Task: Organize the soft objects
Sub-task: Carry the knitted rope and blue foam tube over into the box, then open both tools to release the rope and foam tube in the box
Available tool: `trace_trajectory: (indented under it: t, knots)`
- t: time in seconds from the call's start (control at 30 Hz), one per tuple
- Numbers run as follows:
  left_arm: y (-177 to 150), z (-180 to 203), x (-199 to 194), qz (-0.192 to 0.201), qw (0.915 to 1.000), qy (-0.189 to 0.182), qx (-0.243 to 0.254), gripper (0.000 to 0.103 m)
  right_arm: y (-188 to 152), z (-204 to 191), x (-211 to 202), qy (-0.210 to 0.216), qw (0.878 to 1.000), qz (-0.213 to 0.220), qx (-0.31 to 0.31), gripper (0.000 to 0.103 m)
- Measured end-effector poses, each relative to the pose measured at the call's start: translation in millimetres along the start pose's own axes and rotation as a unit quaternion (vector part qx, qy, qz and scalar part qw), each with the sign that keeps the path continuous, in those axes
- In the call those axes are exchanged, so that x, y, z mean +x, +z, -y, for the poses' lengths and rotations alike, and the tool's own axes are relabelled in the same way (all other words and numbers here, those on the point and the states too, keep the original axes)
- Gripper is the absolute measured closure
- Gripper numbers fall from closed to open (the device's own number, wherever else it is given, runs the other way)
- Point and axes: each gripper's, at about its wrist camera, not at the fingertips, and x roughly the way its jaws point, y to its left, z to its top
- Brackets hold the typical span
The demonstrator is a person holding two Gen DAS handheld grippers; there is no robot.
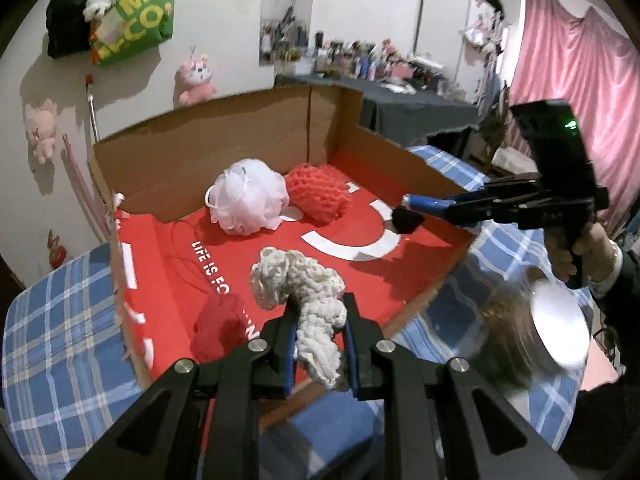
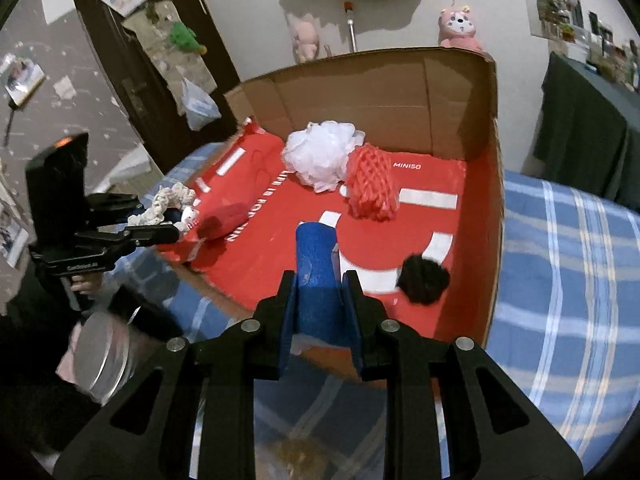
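Left gripper (image 1: 318,332) pinches cream knit (image 1: 304,288) over "MINISO" red bag (image 2: 416,172)

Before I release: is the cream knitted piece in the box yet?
Not yet. The left gripper holds the cream knitted piece above the box.

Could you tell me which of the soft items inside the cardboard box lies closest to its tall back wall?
The white mesh bath pouf: it sits nearest the back wall, left of the red-orange knitted scrubber.
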Motion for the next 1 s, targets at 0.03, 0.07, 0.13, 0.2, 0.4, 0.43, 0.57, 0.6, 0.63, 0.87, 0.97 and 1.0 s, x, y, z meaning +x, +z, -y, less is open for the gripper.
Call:
trace_trajectory:
  t: [0.03, 0.07, 0.13, 0.2, 0.4, 0.43, 0.57, 0.6, 0.63, 0.87, 0.97, 1.0]
  knots:
    - [4.7, 0.1, 6.2, -0.009, 1.0, 0.002, -0.001, 0.083, 4.8, -0.2, 5.6, -0.006, 1.0, -0.009, -0.003, 0.081]
    - [10.7, 0.9, 14.1, -0.018, 0.9998, 0.007, 0.001, 0.083, 9.7, -1.1, 11.5, -0.014, 1.0, -0.018, -0.008, 0.081]
    - [17.8, 1.4, 24.4, -0.032, 0.9994, 0.015, 0.002, 0.083, 17.5, -2.7, 22.7, -0.036, 0.999, -0.035, -0.02, 0.081]
    - [25.8, 0.9, 36.7, -0.05, 0.9985, 0.022, -0.003, 0.083, 25.6, -4.5, 37.7, -0.057, 0.996, -0.058, -0.033, 0.081]
    - [40.5, -3.8, 75.6, -0.108, 0.9926, 0.056, -0.012, 0.082, 33.5, -5.7, 70.5, -0.117, 0.985, -0.109, -0.065, 0.081]
    - [42.1, -5.3, 82.1, -0.117, 0.9911, 0.062, -0.014, 0.082, 33.9, -4.5, 74.0, -0.125, 0.983, -0.114, -0.067, 0.081]
    - [44.9, -9.3, 102.9, -0.145, 0.9859, 0.082, -0.016, 0.082, 35.5, -0.7, 86.3, -0.142, 0.978, -0.134, -0.067, 0.081]
    - [45.1, -10.1, 106.8, -0.154, 0.9845, 0.084, -0.015, 0.082, 35.7, -0.5, 88.8, -0.146, 0.977, -0.137, -0.071, 0.081]
    - [45.2, -11.2, 108.6, -0.157, 0.9839, 0.085, -0.017, 0.082, 35.6, -0.8, 91.4, -0.148, 0.977, -0.138, -0.075, 0.081]
    - [46.2, -14.4, 113.8, -0.176, 0.9799, 0.094, -0.017, 0.079, 39.7, 3.5, 99.3, -0.156, 0.973, -0.151, -0.075, 0.081]
    - [44.1, -15.5, 117.2, -0.184, 0.9778, 0.098, -0.015, 0.079, 41.0, 6.5, 99.5, -0.153, 0.973, -0.156, -0.07, 0.081]
    - [44.4, -14.9, 117.7, -0.186, 0.9776, 0.098, -0.014, 0.079, 41.3, 6.7, 99.0, -0.153, 0.973, -0.157, -0.069, 0.081]
